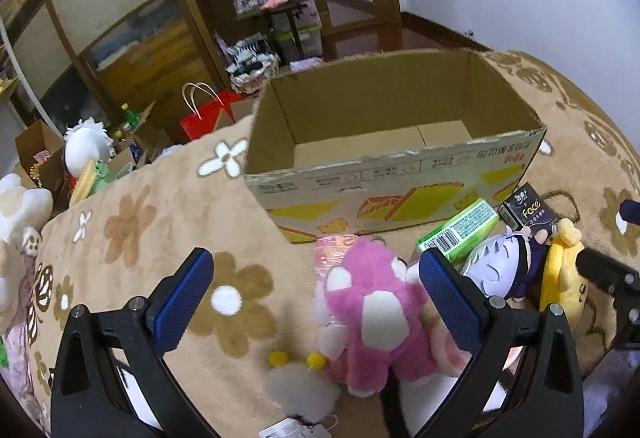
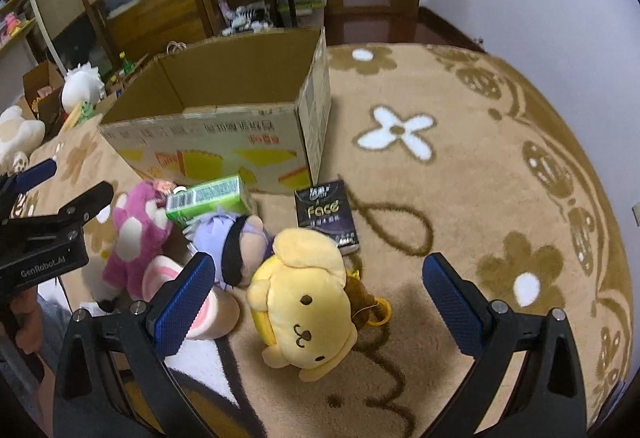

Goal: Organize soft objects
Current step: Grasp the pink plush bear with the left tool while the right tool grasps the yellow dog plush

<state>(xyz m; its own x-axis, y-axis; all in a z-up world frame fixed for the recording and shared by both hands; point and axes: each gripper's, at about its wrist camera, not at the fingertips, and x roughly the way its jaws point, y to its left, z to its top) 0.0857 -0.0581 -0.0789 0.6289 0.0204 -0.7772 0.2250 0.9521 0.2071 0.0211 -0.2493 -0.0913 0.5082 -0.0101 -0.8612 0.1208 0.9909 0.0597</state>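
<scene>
An open, empty cardboard box stands on a beige flowered blanket. In front of it lie a pink plush, a purple-haired doll, a yellow dog plush, a green tissue pack and a black tissue pack. My left gripper is open, with the pink plush between its fingers but not touched. My right gripper is open, hovering around the yellow dog plush.
A white pom-pom toy lies near the pink plush, and a pink-eared plush lies by the doll. The blanket edge drops off at left, where boxes and white plush toys sit on the floor. Shelves and a doorway stand behind.
</scene>
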